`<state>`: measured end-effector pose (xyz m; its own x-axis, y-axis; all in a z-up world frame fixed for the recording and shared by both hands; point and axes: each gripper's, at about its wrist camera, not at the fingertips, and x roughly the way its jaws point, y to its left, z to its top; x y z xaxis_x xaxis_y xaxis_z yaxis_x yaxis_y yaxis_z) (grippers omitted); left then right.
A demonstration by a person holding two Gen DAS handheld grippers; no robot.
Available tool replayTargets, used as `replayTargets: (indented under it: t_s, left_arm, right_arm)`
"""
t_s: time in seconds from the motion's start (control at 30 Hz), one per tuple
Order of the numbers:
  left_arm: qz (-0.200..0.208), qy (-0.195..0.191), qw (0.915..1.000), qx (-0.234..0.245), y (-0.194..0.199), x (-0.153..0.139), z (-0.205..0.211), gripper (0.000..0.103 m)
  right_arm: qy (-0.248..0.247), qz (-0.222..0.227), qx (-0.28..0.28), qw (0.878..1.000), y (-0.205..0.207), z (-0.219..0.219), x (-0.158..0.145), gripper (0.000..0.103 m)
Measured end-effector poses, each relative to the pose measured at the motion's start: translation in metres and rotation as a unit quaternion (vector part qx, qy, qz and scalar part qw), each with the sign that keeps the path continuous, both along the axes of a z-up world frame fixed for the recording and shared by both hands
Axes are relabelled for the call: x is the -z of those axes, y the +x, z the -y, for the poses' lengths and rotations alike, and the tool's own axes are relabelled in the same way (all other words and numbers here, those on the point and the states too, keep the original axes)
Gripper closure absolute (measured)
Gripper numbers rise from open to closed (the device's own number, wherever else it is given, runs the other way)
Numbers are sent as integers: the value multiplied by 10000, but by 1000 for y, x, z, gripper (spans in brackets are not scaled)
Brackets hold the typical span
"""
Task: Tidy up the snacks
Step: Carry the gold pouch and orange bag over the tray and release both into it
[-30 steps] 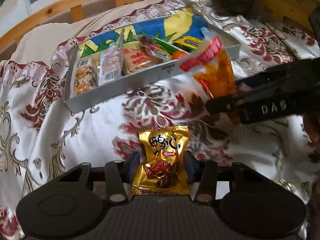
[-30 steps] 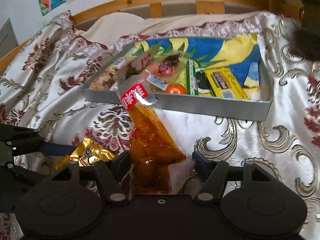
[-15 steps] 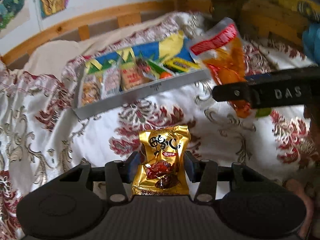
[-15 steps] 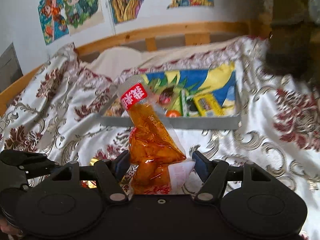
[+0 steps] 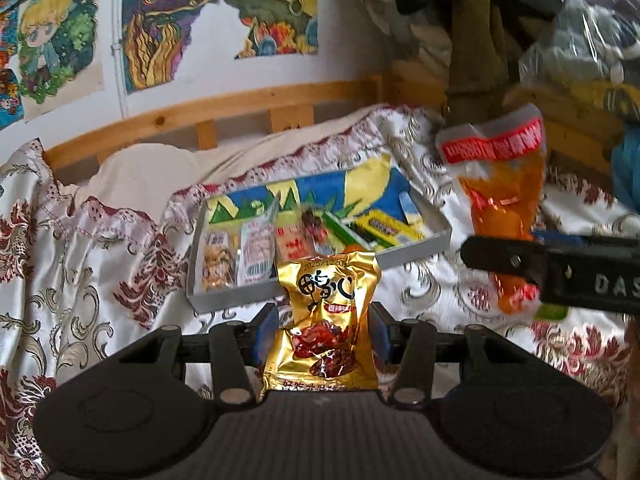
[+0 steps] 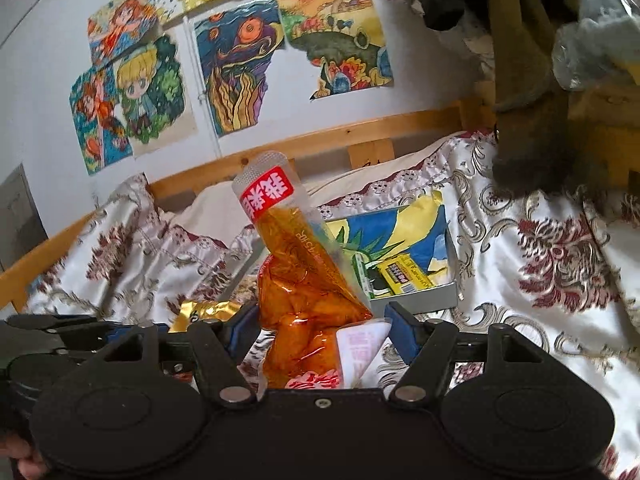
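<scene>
My left gripper [image 5: 322, 326] is shut on a gold snack packet [image 5: 326, 320] and holds it upright above the bedspread. My right gripper [image 6: 318, 328] is shut on an orange snack pouch [image 6: 300, 280] with a red label; the pouch also shows at the right of the left wrist view [image 5: 500, 196]. The grey snack tray [image 5: 224, 300] lies on the bed ahead, with several snack packs in a row inside; it also shows in the right wrist view [image 6: 424, 300], partly hidden by the pouch. Both grippers are raised and well back from the tray.
A floral bedspread [image 5: 80, 248] covers the bed, with a wooden bed rail [image 5: 240, 104] behind. Drawings [image 6: 240, 68] hang on the wall. Plush toys and plastic bags [image 6: 528, 80] pile up at the right.
Both grippers have lifted and pulled back from the tray, each still holding its snack; the tray looks smaller and farther, and the wall has come into view.
</scene>
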<state>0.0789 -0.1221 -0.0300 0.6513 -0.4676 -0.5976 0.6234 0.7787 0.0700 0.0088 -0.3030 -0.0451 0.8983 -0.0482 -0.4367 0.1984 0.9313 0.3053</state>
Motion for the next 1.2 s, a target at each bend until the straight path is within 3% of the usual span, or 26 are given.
replayTargets:
  t_s: [0.3,0.43,0.57,0.83,1.2]
  left_arm:
    - [205,-397,9987,-253,-1,-23,0,50]
    - [187,-793,9956,-465,3,-39,4,50]
    - [379,-1013,9926,-553,5,-47,1,49]
    - [299,-1225,9847,-1203,63,-51,-1,49]
    - [319,-1435,9808,-1284,130,-17,37,49]
  right_arm:
    - [-53,221,46,9997,-11,-10,-22,33]
    - [8,362,132,9993,-12,-10,-34,33]
    - [-237,481,225,9983,-8,-5,-42,33]
    - [-715,643,303,9949,32,20,-36,33]
    - [-599,677,547,9944,109,70,-1,32]
